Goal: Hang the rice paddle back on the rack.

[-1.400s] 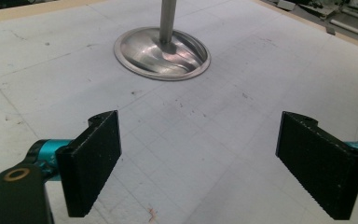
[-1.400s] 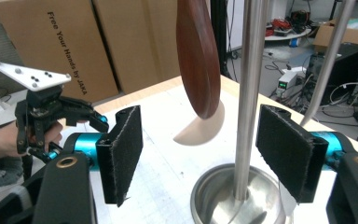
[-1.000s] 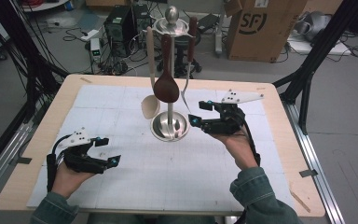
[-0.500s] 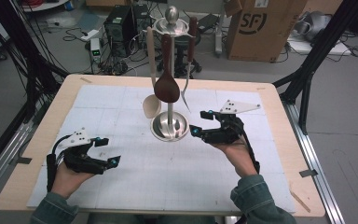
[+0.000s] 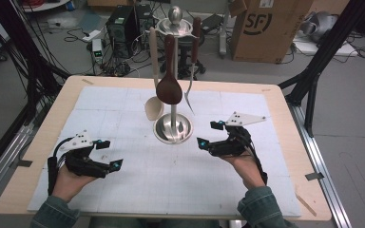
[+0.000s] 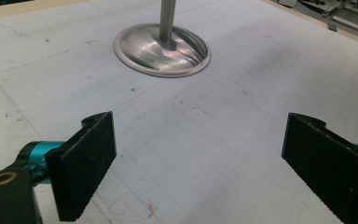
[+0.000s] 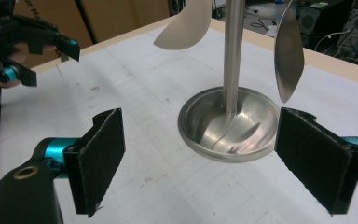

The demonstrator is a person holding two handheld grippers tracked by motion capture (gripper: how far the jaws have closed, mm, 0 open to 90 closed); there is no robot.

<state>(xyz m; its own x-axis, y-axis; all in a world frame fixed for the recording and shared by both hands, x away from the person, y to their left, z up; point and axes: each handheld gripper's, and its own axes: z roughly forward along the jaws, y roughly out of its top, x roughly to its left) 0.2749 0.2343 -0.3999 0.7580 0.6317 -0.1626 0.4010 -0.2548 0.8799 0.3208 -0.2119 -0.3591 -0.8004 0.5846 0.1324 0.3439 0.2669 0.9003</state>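
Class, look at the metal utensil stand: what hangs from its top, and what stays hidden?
From the stand hang a dark wooden spoon, a pale spoon and a fork. The hooks holding the handles cannot be made out.

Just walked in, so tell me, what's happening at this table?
A person holds a gripper in each hand over a white mat. The right gripper, its jaws just opening with nothing between them, sits beside the metal stand hung with a dark spoon, pale spoon and fork. The left gripper rests open, farther off.
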